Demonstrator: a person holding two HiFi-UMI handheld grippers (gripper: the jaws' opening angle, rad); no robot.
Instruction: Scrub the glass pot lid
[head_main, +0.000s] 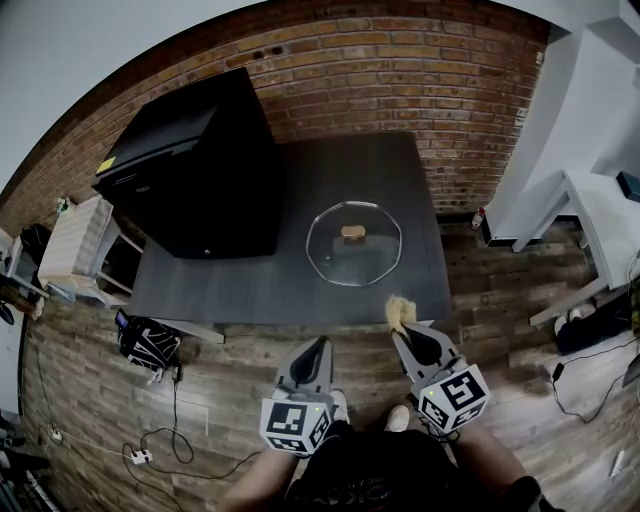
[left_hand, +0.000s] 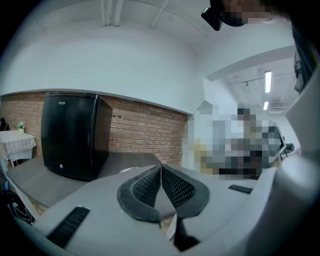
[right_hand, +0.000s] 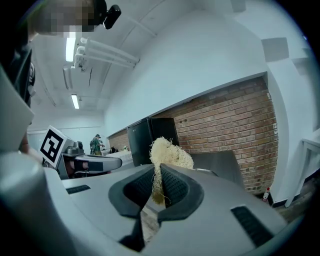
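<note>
A round glass pot lid (head_main: 353, 243) with a tan knob lies flat on the dark grey table (head_main: 300, 200), toward its right side. My right gripper (head_main: 404, 328) is shut on a pale yellow loofah scrubber (head_main: 399, 312), held over the table's near edge, short of the lid. In the right gripper view the loofah scrubber (right_hand: 169, 156) sticks up from the shut jaws of the right gripper (right_hand: 159, 180). My left gripper (head_main: 322, 347) hangs below the table edge, shut and holding nothing. In its own view the left gripper (left_hand: 161, 175) has its pads pressed together.
A black mini fridge (head_main: 195, 170) stands on the table's left half. A brick wall (head_main: 400, 80) runs behind. A white stand (head_main: 85, 250) and a black bag (head_main: 148, 342) sit at the left, cables (head_main: 170, 440) on the wooden floor, white furniture (head_main: 590, 200) at the right.
</note>
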